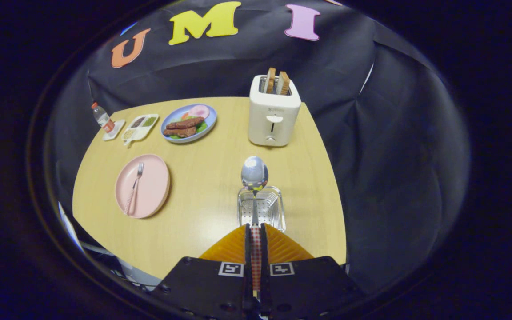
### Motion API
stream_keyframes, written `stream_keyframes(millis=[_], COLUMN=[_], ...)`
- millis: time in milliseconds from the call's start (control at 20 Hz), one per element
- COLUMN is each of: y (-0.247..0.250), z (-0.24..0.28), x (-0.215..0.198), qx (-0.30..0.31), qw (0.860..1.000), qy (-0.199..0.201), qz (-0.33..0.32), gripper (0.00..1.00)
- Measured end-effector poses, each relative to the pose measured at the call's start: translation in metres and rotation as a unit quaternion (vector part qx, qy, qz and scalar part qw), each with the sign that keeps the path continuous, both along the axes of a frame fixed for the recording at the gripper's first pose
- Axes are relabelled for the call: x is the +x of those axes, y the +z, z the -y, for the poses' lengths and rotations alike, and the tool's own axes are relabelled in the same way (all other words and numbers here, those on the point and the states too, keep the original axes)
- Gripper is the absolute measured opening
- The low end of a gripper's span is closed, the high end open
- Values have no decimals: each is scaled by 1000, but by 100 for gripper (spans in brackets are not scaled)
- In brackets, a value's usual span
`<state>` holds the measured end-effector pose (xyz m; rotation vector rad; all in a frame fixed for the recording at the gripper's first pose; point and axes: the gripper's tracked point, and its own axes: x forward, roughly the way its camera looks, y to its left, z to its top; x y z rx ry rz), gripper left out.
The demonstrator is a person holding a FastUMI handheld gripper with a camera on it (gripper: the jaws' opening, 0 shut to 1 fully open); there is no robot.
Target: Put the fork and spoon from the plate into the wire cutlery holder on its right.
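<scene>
My gripper [255, 227] is shut on the spoon [254, 174], both fingers pressing its checked handle. The shiny bowl of the spoon points forward, held above the far rim of the metal cutlery holder [275, 209], which stands on the wooden table just ahead of the fingers. The holder looks like a small perforated metal basket seen from above. To its left lies the pink plate [151, 189] with the fork [133, 189] resting on it, tines pointing away from me, handle checked like the spoon's.
A white toaster [274, 116] with two slices of bread stands beyond the holder. Further left are a blue plate of food [189, 123], a white divided snack tray [140, 126] and a small bottle [103, 118]. The table's right edge runs close to the holder.
</scene>
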<state>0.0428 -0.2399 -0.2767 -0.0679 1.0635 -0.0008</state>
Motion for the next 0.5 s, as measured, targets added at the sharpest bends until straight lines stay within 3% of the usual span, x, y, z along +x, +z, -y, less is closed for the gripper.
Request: stream_keyframes(millis=[500], y=[-1], z=[9], x=[-13], qx=[18], qw=[988], qy=[23], qz=[-151], gripper=[6])
